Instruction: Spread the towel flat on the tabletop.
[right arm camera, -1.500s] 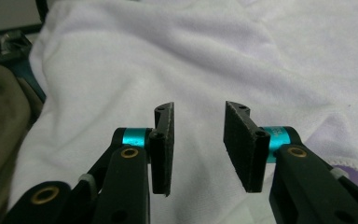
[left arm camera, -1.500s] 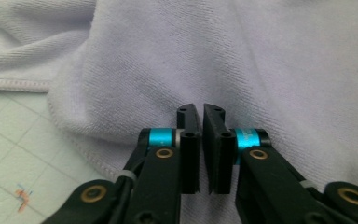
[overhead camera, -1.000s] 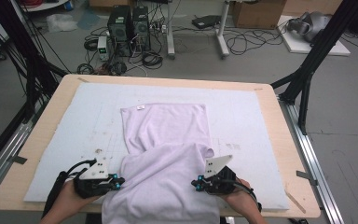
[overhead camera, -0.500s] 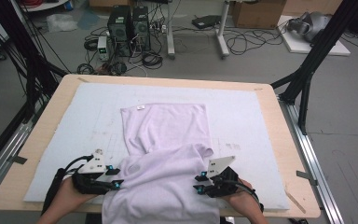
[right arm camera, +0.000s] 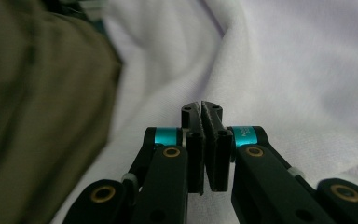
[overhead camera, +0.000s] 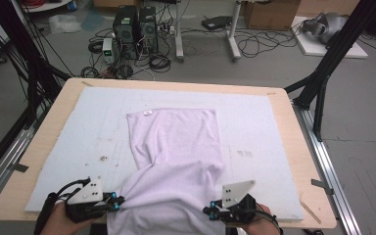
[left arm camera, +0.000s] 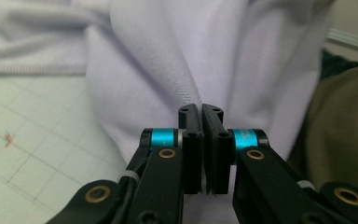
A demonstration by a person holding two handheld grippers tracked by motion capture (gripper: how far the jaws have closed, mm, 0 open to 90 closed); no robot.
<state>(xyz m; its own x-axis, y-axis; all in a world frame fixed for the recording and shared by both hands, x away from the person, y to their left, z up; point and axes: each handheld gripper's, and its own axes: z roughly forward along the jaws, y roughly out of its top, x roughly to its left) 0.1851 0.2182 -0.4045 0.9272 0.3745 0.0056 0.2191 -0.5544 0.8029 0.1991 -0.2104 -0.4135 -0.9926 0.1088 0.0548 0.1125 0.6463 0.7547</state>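
A pale lilac garment [overhead camera: 176, 147] lies on the white gridded mat [overhead camera: 78, 137], its near end bunched up and hanging over the table's front edge. My left gripper [overhead camera: 119, 201] is at the left edge of that bunched end. In the left gripper view its jaws [left arm camera: 201, 108] have just been closing and now meet, with a fold of the garment [left arm camera: 168, 56] pinched at their tips. My right gripper [overhead camera: 206, 211] is at the right edge. Its jaws [right arm camera: 201, 106] have closed too, and the garment [right arm camera: 284, 70] runs into their tips.
The mat covers a wooden table [overhead camera: 293, 137] with black frame legs [overhead camera: 323, 78] at the back corners. Beyond the table, computers and cables [overhead camera: 137, 29] sit on the floor. Olive clothing of the person [right arm camera: 37, 116] is close beside both grippers.
Both grippers let go briefly, shifted a little along the garment's near edges and rose slightly, then closed again. The bunched near end now stands a little higher.
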